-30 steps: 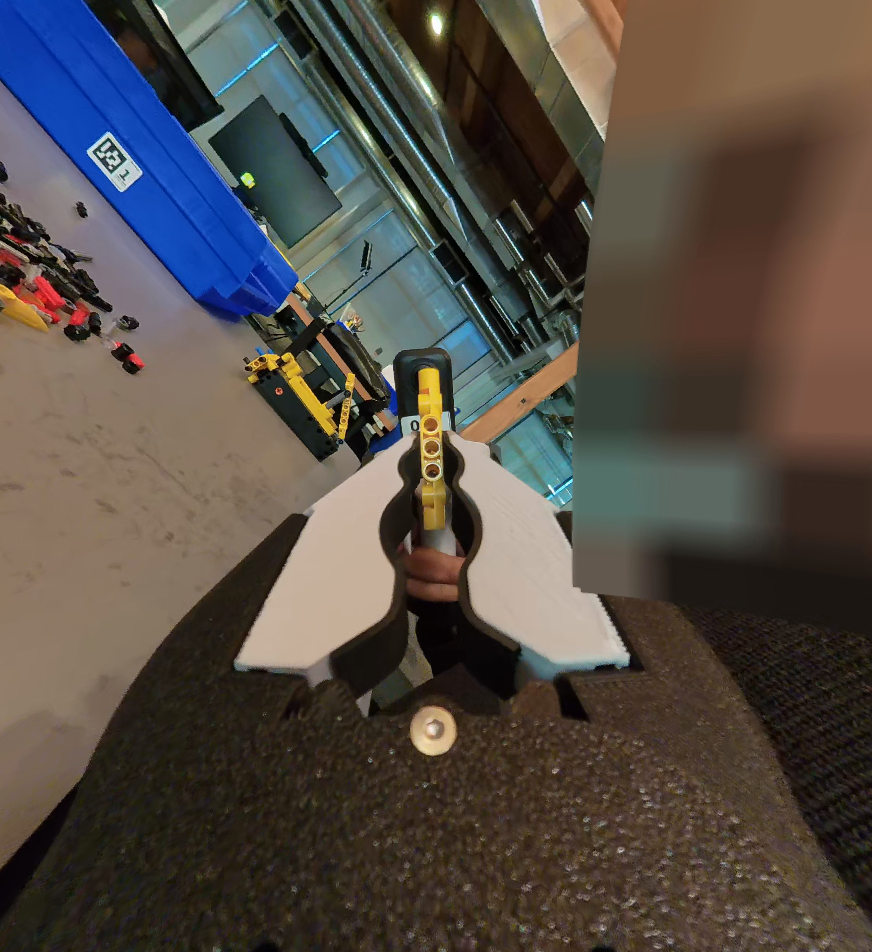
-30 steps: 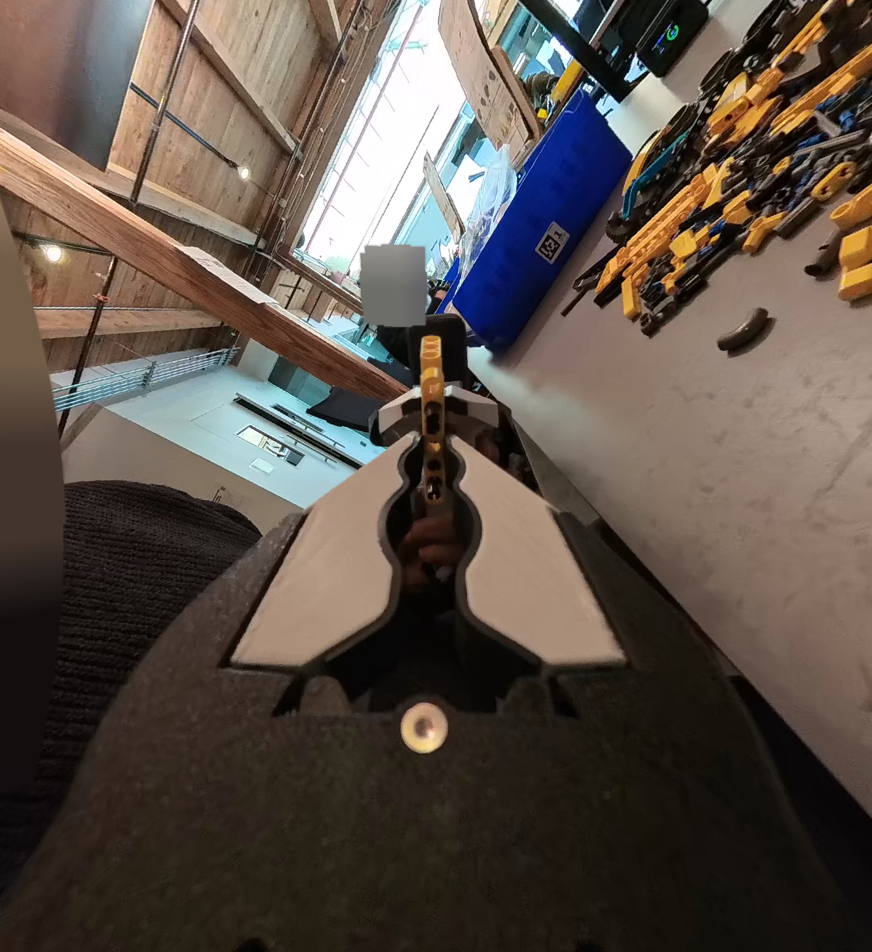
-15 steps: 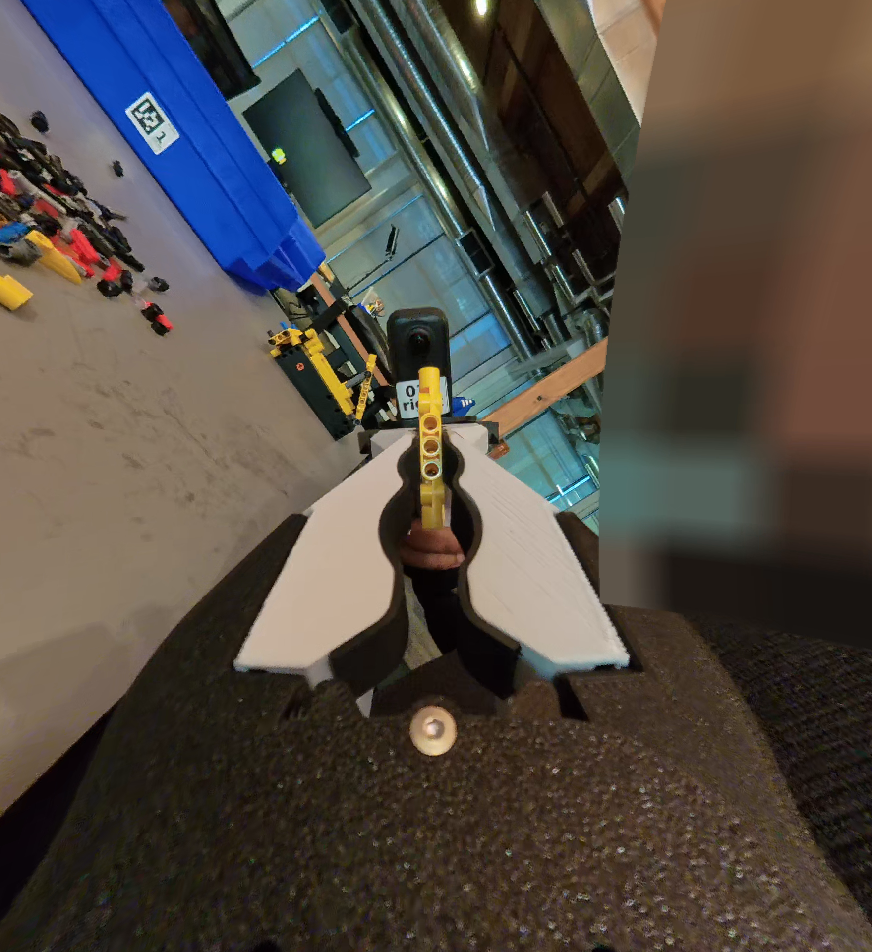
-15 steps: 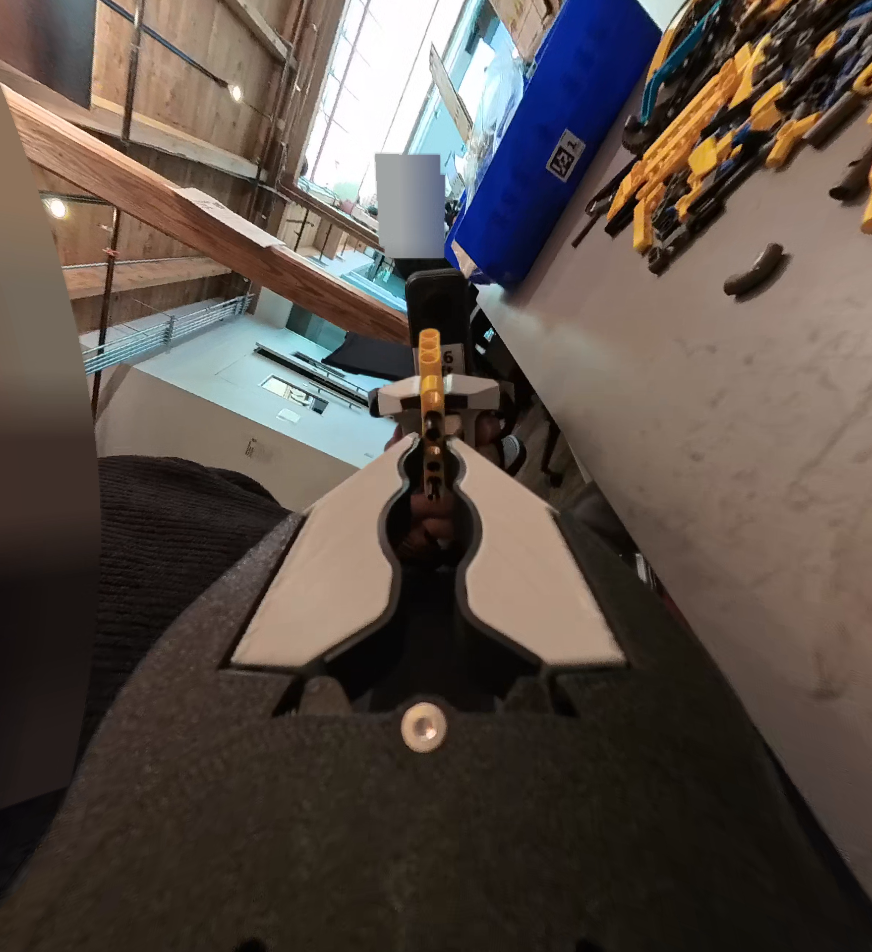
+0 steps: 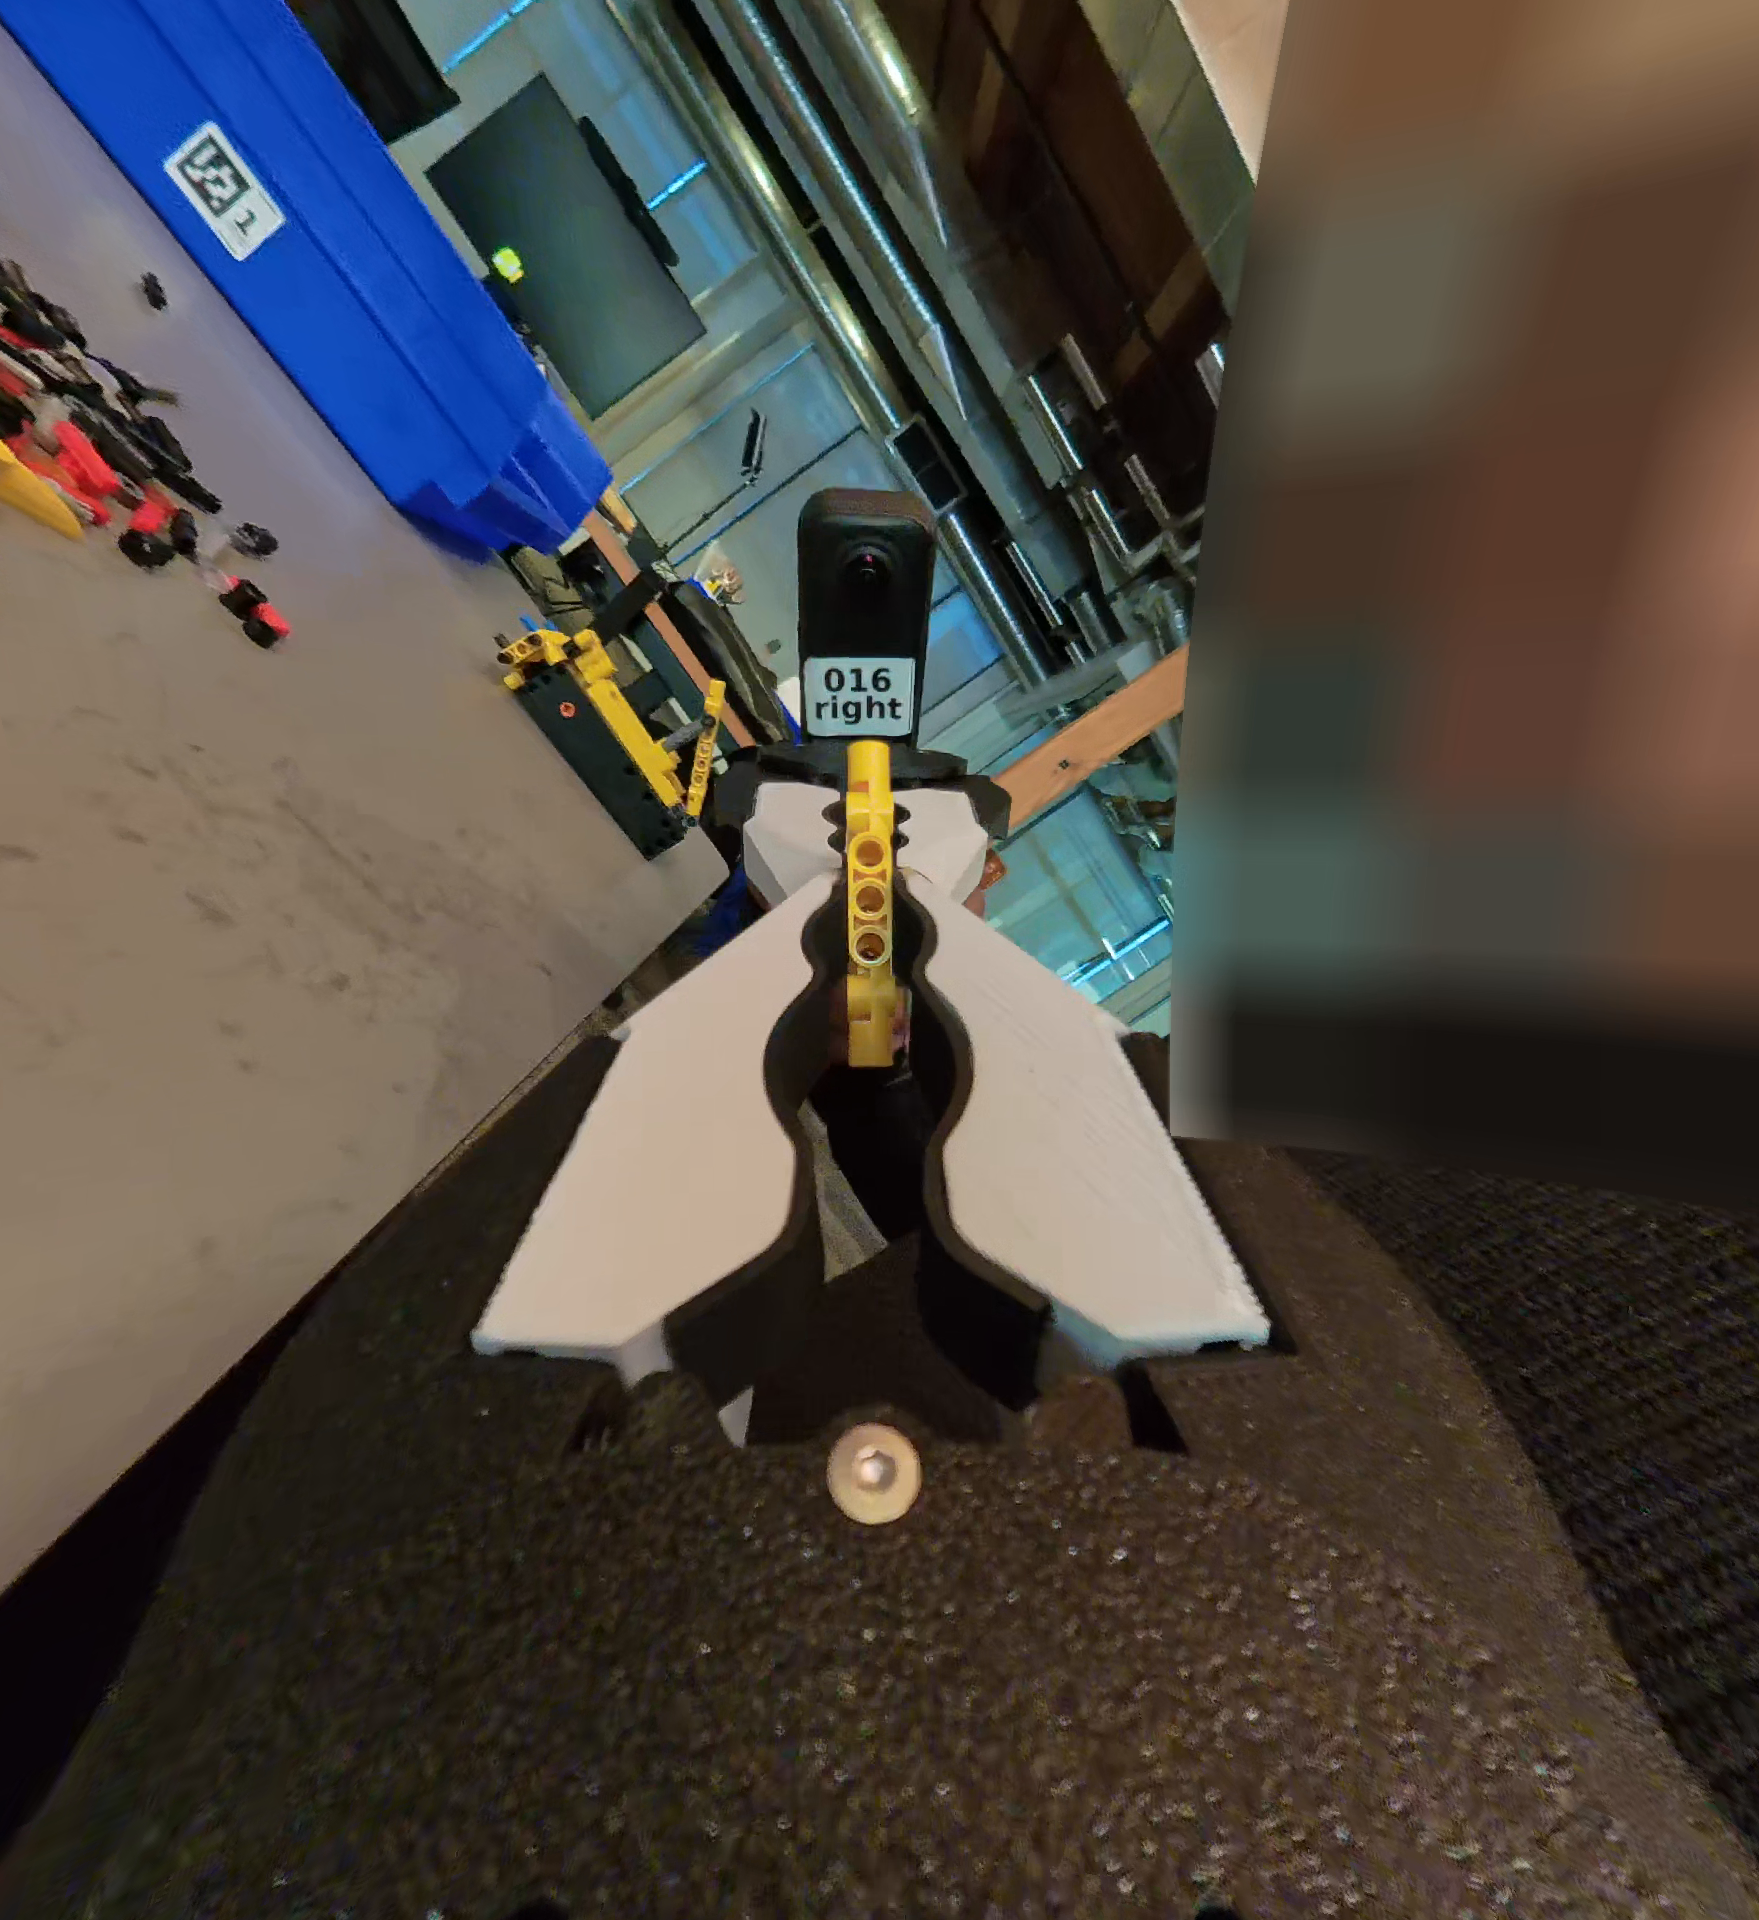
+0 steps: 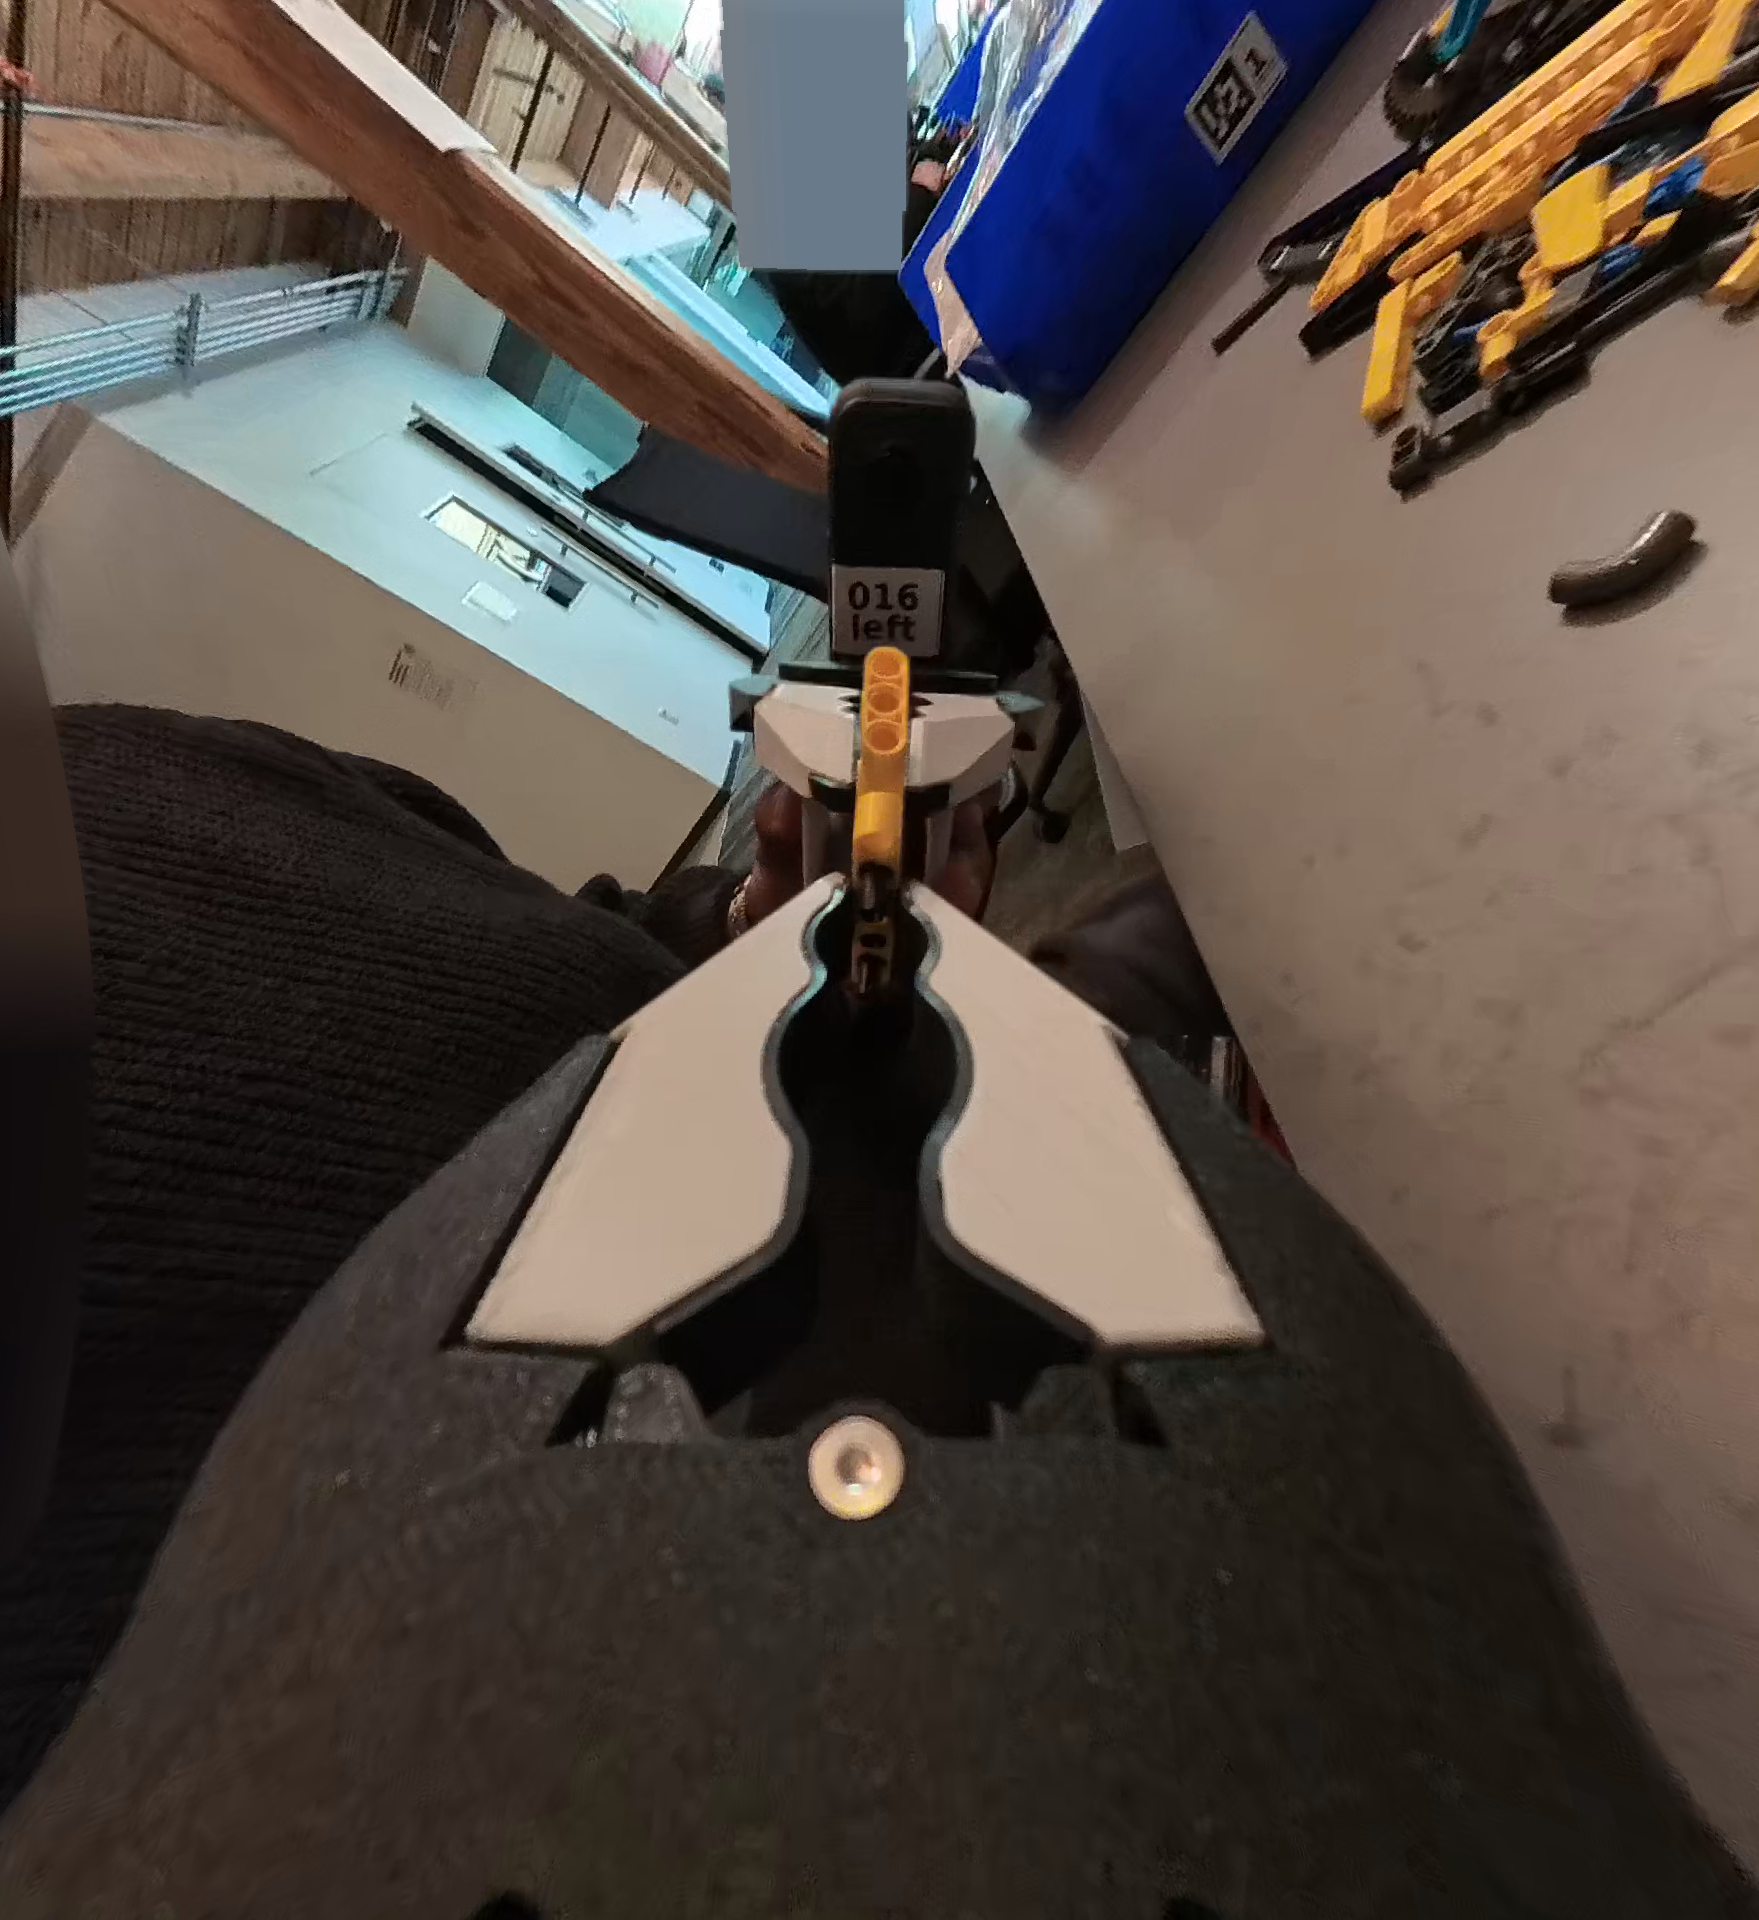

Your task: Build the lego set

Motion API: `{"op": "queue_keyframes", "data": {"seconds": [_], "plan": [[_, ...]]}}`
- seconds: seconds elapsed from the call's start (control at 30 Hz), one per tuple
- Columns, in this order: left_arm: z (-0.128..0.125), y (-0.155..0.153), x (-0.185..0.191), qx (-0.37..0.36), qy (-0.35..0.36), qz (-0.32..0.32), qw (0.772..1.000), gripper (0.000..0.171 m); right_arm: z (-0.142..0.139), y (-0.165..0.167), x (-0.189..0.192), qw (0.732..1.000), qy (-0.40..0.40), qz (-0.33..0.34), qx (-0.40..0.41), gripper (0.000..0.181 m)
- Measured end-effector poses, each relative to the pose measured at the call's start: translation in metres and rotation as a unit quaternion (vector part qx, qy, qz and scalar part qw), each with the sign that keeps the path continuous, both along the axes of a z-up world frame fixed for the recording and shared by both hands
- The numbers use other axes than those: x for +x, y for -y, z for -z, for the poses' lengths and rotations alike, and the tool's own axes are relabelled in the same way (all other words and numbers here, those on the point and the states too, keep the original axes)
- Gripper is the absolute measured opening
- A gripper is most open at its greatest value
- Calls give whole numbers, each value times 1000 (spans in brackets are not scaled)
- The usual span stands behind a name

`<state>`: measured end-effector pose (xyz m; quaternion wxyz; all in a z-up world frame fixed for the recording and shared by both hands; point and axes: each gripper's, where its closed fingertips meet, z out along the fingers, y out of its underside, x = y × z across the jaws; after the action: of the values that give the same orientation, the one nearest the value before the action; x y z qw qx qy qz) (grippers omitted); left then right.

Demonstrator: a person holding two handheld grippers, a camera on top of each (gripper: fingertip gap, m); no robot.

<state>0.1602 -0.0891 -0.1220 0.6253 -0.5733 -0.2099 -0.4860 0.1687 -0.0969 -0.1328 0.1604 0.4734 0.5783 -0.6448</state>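
The left gripper [image 5: 870, 914] and the right gripper [image 6: 870, 914] face each other tip to tip, raised beside the edge of the grey table [image 5: 179, 883]. Both clamp the same yellow perforated beam [image 5: 870, 904], one at each end; the beam bridges the two sets of closed white fingers [image 5: 709, 1091]. In the left wrist view the beam's round holes face the camera. Behind the beam, each opposing gripper carries a black camera [image 5: 862, 582] with a white printed label [image 5: 859, 694]. A hand [image 6: 776, 831] grips the far handle. Relative to the beam, the blue bin [image 5: 335, 281] with a square coded marker [image 5: 222, 189] lies far up the table, beyond scattered red, black and yellow building parts [image 5: 44, 457].
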Motion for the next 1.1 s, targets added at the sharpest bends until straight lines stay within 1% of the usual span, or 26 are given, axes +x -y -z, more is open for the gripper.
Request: {"op": "queue_keyframes", "data": {"seconds": [0.13, 0.23, 0.33, 0.43, 0.5, 0.57, 0.67, 0.8, 0.87, 0.93, 0.97, 1.03, 1.1], "plan": [[2, 2, 4, -5, 0, 21, 1000, 6, 2, 4, 5, 998, 31, -44, -38, 6], [10, 3, 7, -34, -25, 31, 999, 6, 11, 6, 7, 996, 55, -64, -36, 6], [15, 5, 12, -47, -25, 52, 997, 6, 15, 10, 12, 994, 63, -84, -24, 6], [23, 5, 16, -69, -22, 72, 995, 6, 24, 11, 16, 993, 71, -92, 7, 5], [28, 9, 21, -86, -15, 105, 991, 7, 30, 15, 21, 991, 78, -102, 34, 5], [33, 12, 24, -105, -13, 125, 987, 7, 34, 19, 23, 990, 83, -104, 41, 5], [38, 15, 28, -136, -18, 147, 980, 6, 38, 23, 27, 990, 93, -104, 11, 4], [41, 24, 41, -141, 48, 176, 973, 6, 39, 34, 40, 990, 101, -80, -61, 4], [50, 29, 47, -162, 44, 174, 970, 6, 47, 40, 45, 988, 115, -49, -90, 4], [55, 34, 56, -171, 61, 189, 965, 6, 51, 46, 54, 982, 132, -38, -132, 4], [59, 37, 60, -178, 71, 197, 961, 6, 55, 48, 58, 980, 138, -34, -137, 4], [68, 47, 72, -196, 70, 240, 948, 6, 63, 60, 69, 980, 148, -49, -123, 4], [74, 57, 84, -217, 50, 286, 932, 5, 70, 72, 80, 981, 151, -65, -99, 5]]}}
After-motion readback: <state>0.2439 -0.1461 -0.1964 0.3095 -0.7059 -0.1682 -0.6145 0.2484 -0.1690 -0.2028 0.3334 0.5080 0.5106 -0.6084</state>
